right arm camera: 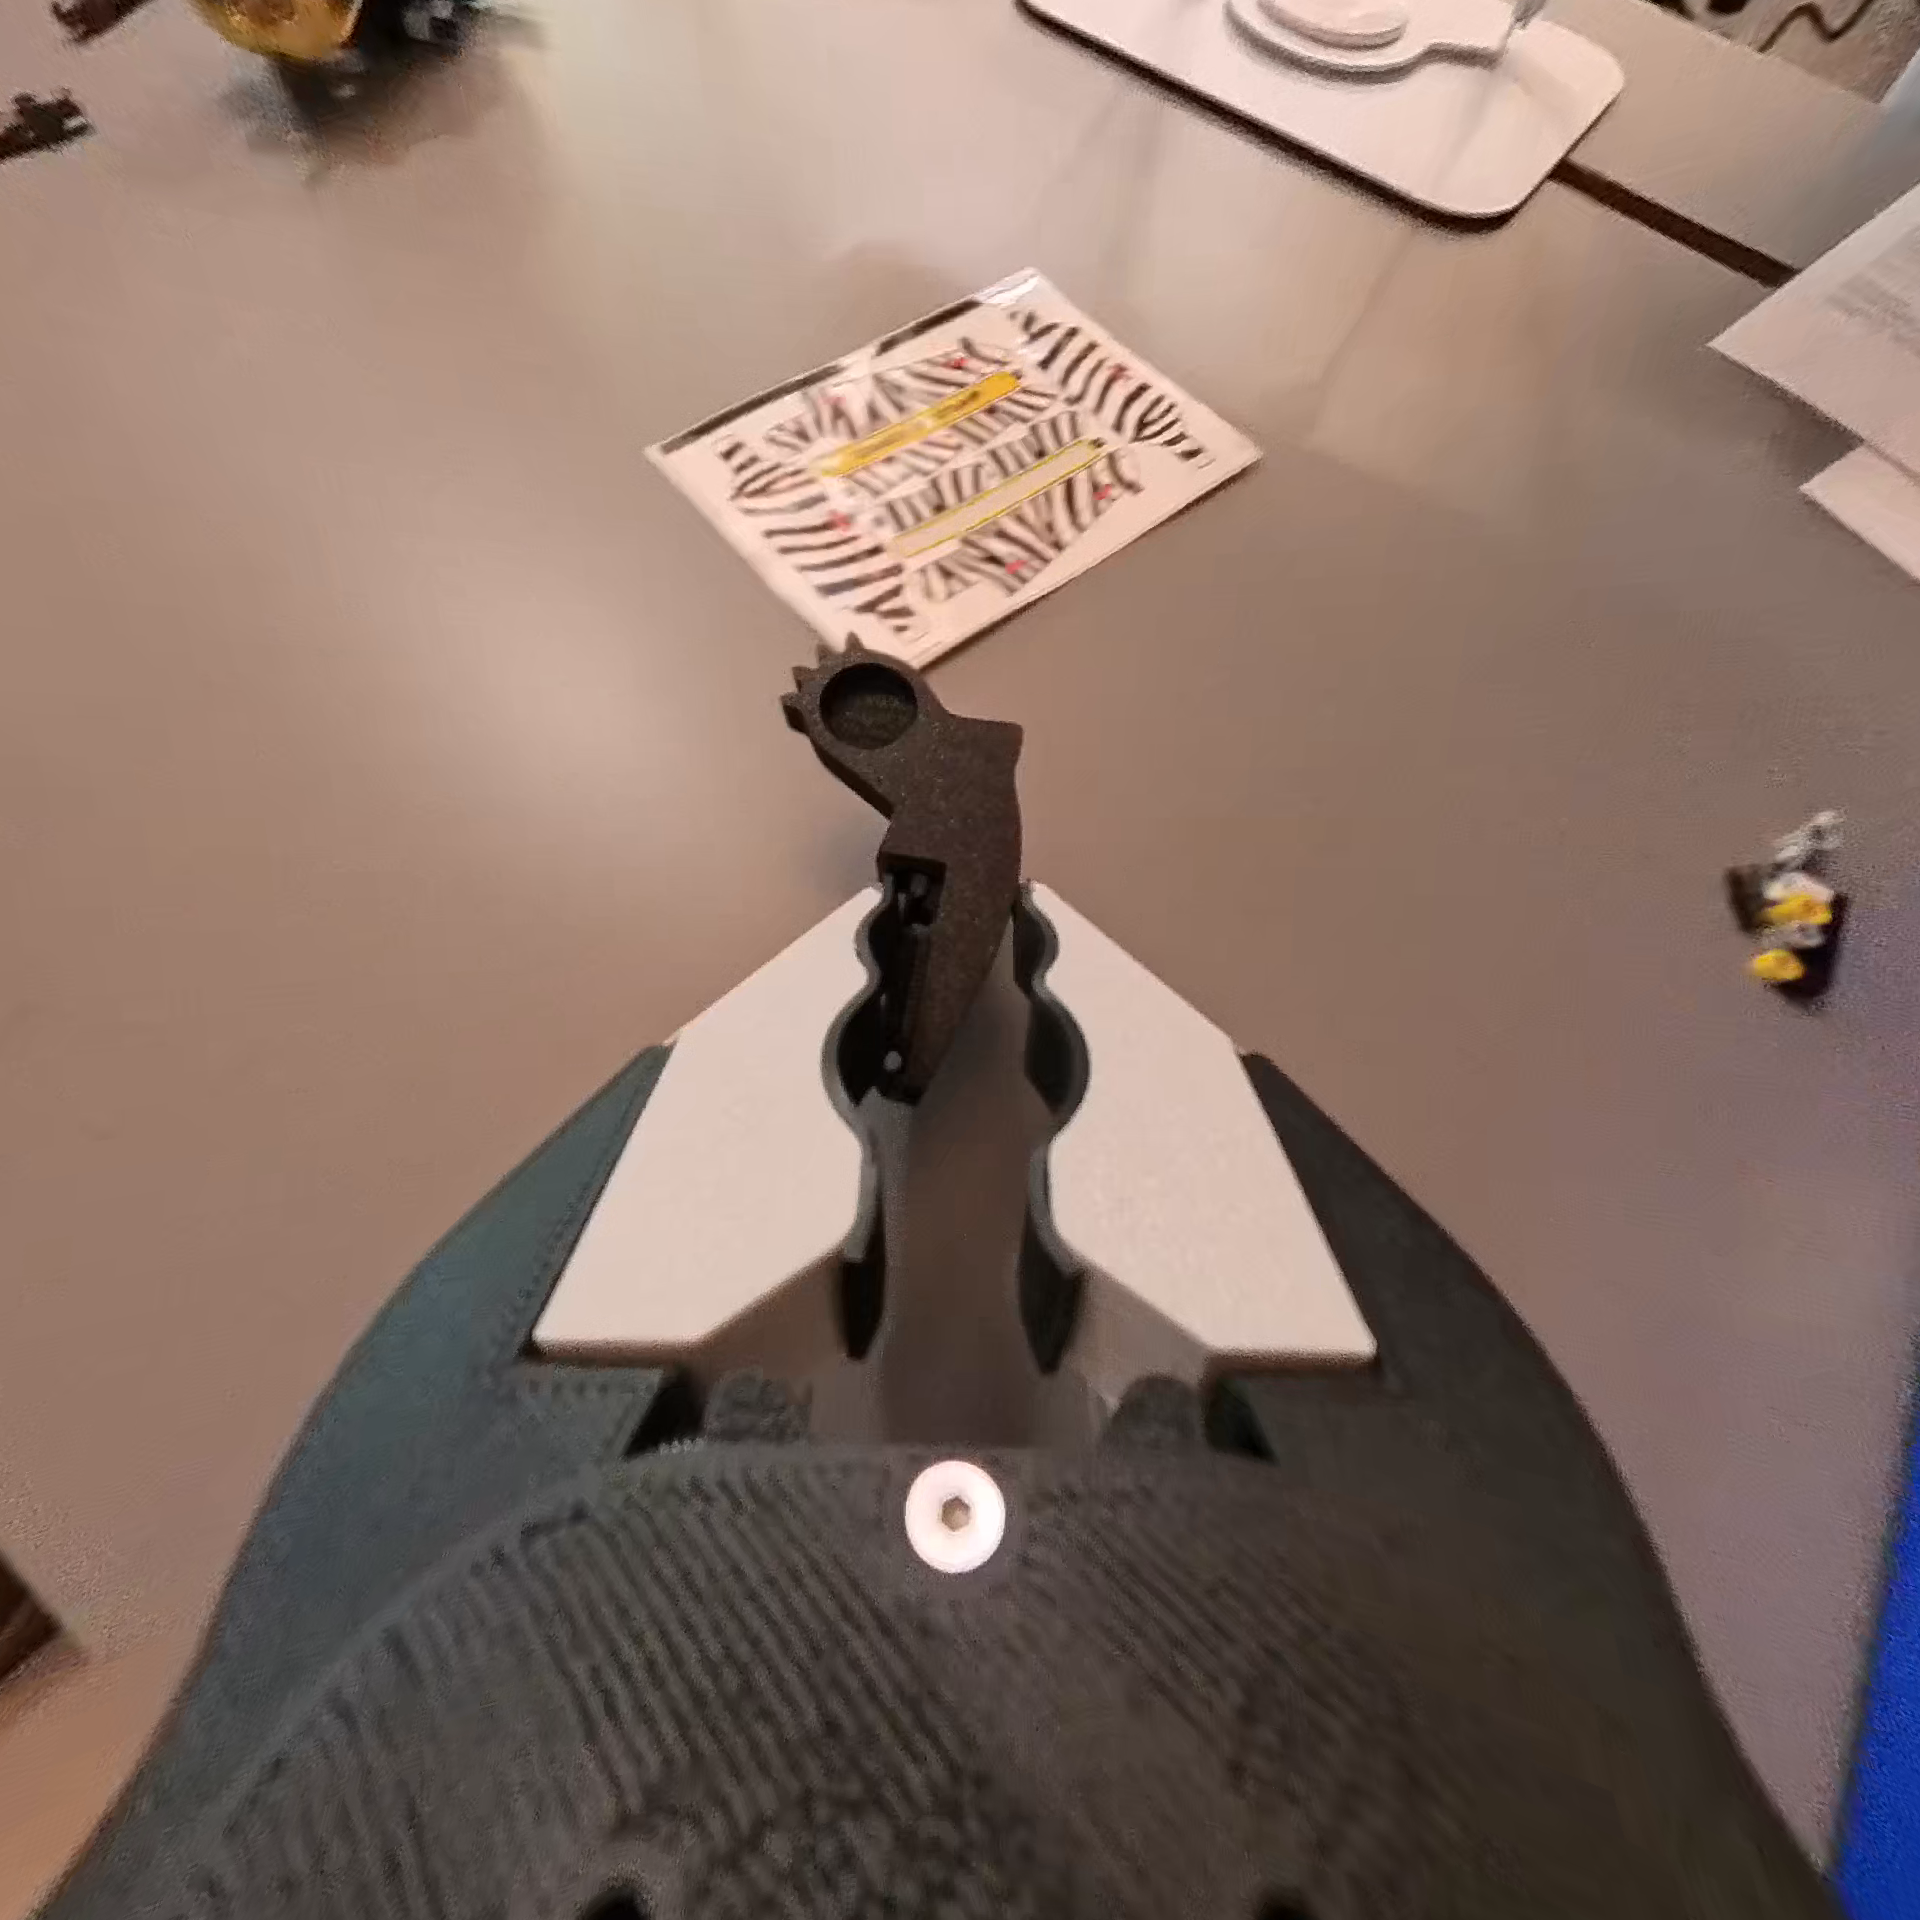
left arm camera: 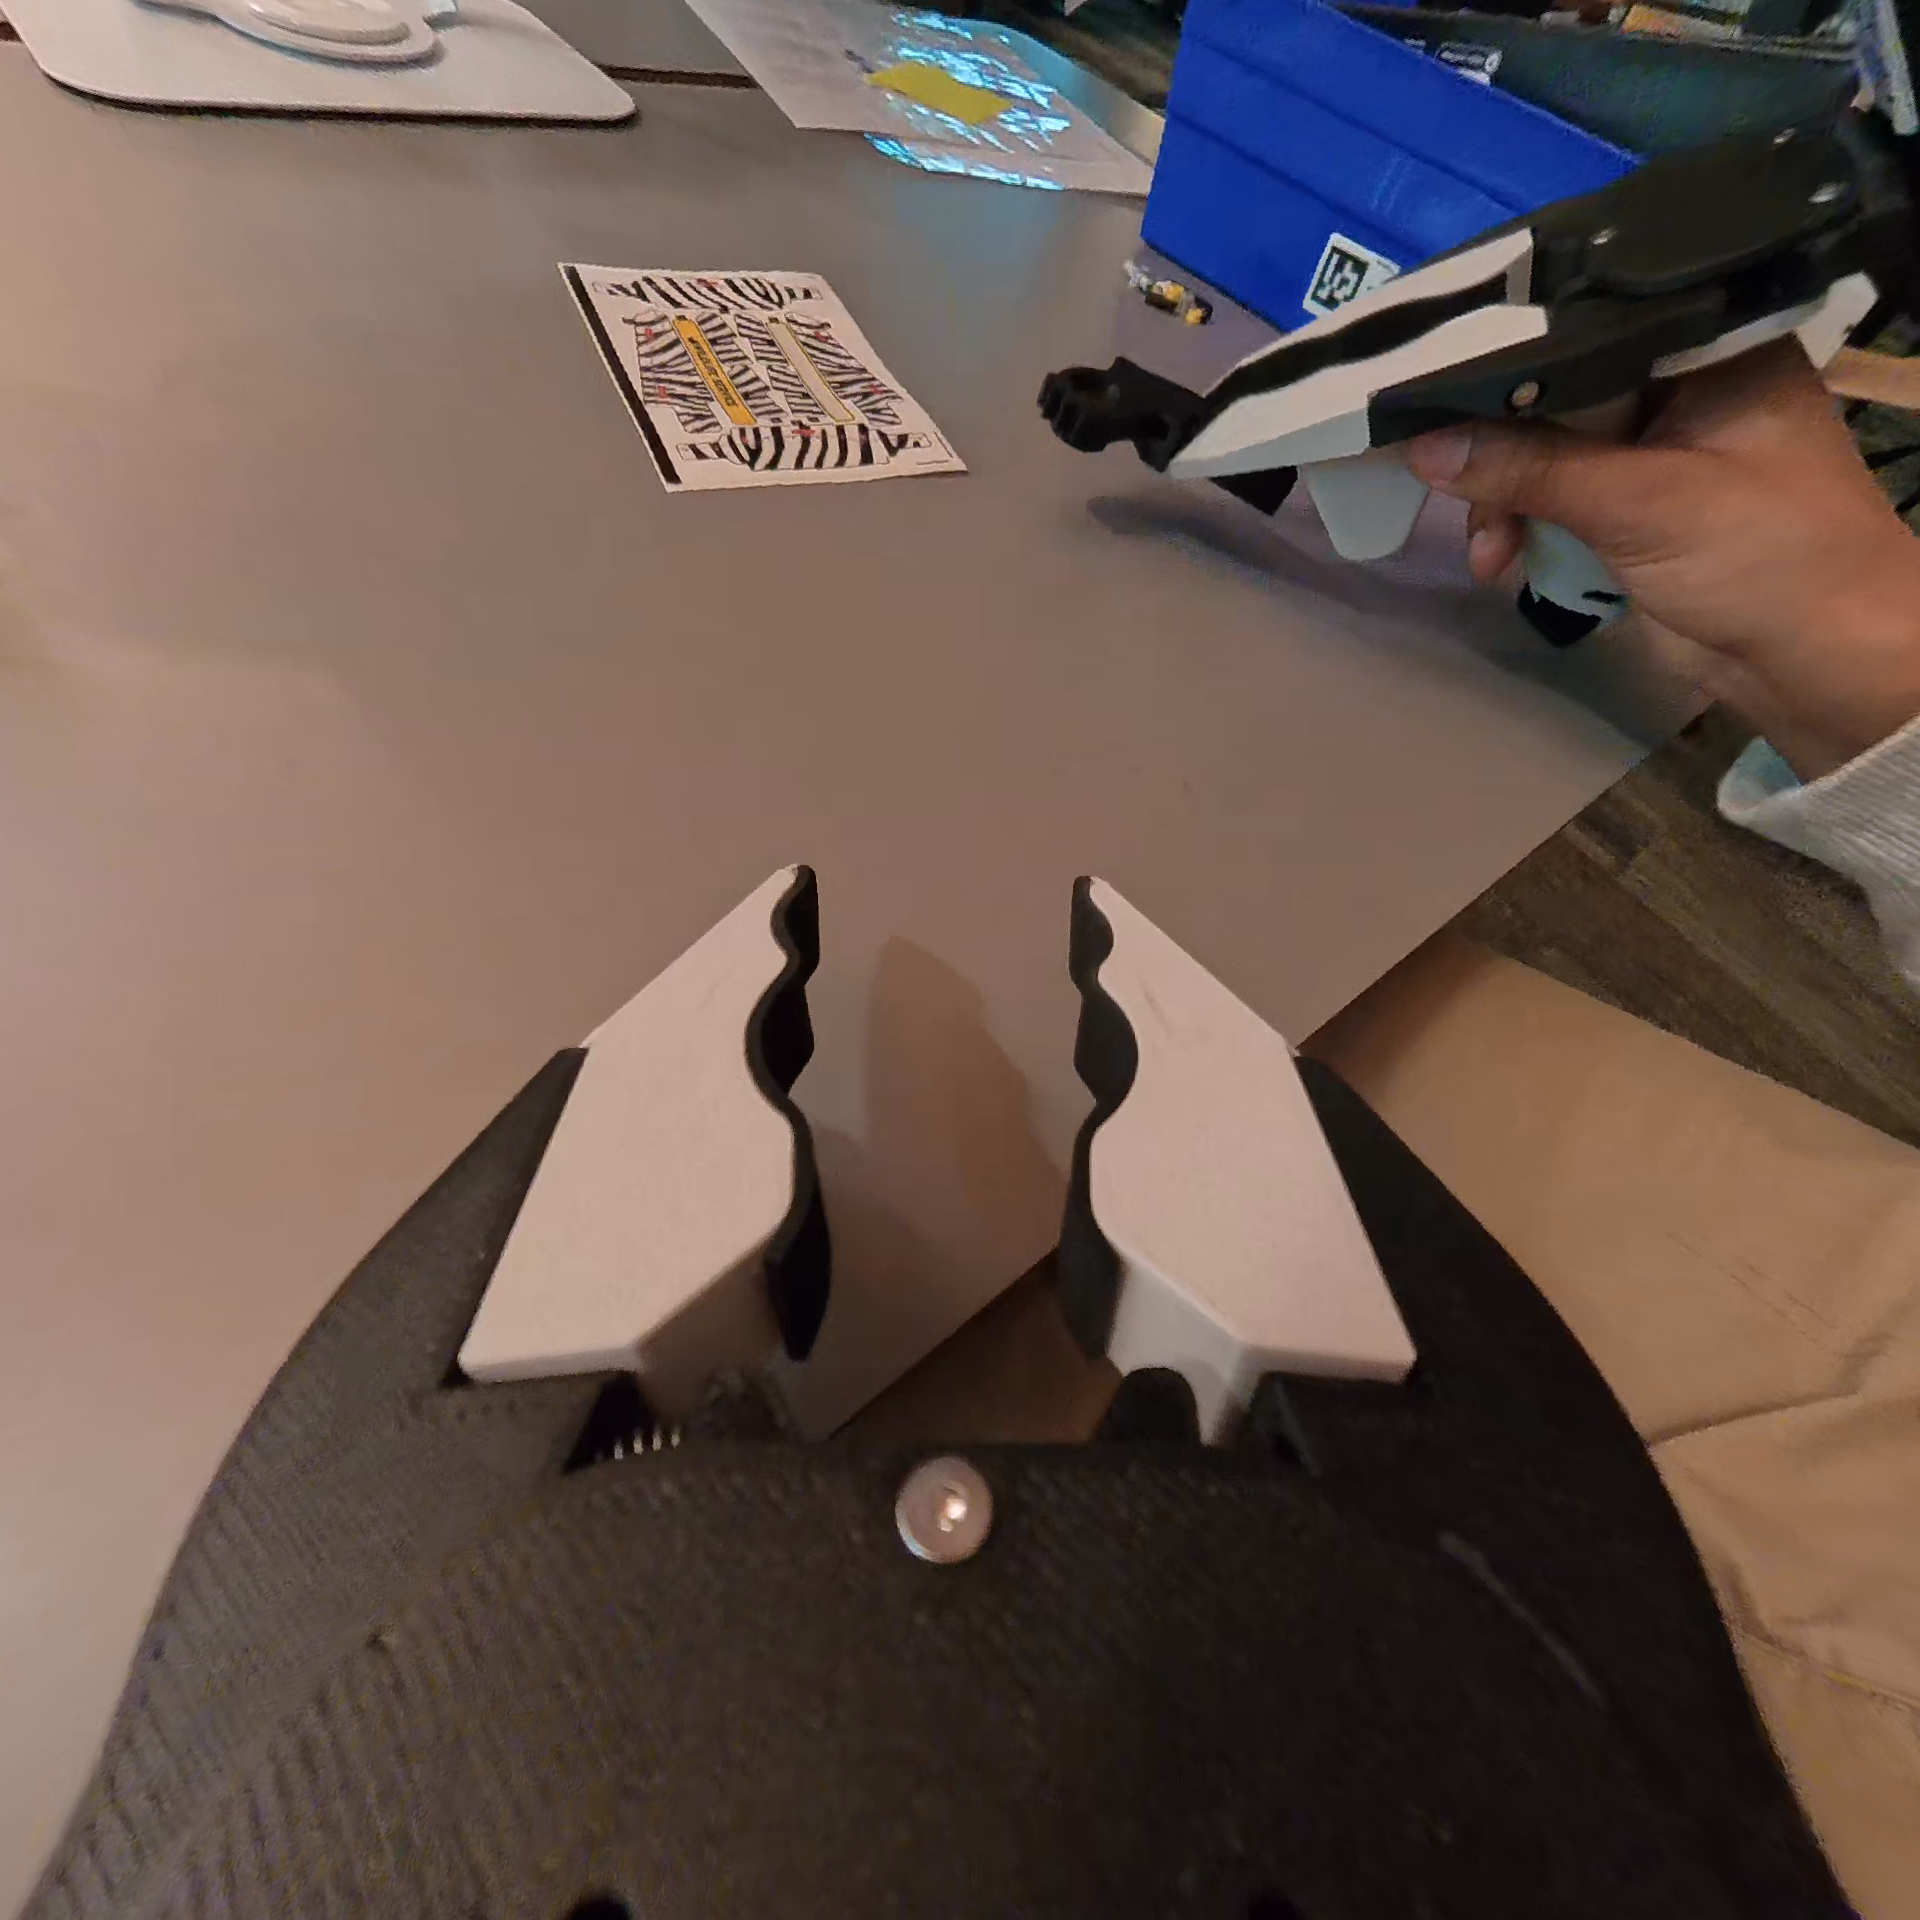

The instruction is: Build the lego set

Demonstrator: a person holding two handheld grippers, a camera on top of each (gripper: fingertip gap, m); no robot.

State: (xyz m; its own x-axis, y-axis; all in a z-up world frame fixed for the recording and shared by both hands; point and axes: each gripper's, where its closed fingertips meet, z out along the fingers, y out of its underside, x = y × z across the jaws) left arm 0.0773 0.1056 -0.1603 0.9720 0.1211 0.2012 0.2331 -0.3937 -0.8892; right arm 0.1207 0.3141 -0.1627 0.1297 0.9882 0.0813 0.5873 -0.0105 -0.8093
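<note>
My right gripper (right arm camera: 943,899) is shut on a black lego part (right arm camera: 920,800) with a round socket at its far end, held above the grey table (right arm camera: 416,520). In the left wrist view the right gripper (left arm camera: 1195,452) shows at the upper right, held by a hand, with the black part (left arm camera: 1107,405) sticking out of its tips. My left gripper (left arm camera: 943,878) is open and empty, low over the table near its front edge. A zebra-striped sticker sheet (left arm camera: 753,374) lies flat on the table; it also shows ahead of the right gripper (right arm camera: 951,462).
A blue bin (left arm camera: 1351,177) stands at the far right, with small black-and-yellow lego pieces (left arm camera: 1169,294) beside it, also in the right wrist view (right arm camera: 1787,909). A white mat (left arm camera: 312,62) and papers (left arm camera: 935,94) lie at the back. Loose dark parts (right arm camera: 291,21) lie far left. The left gripper's tips are roughly 20 cm from the right gripper's.
</note>
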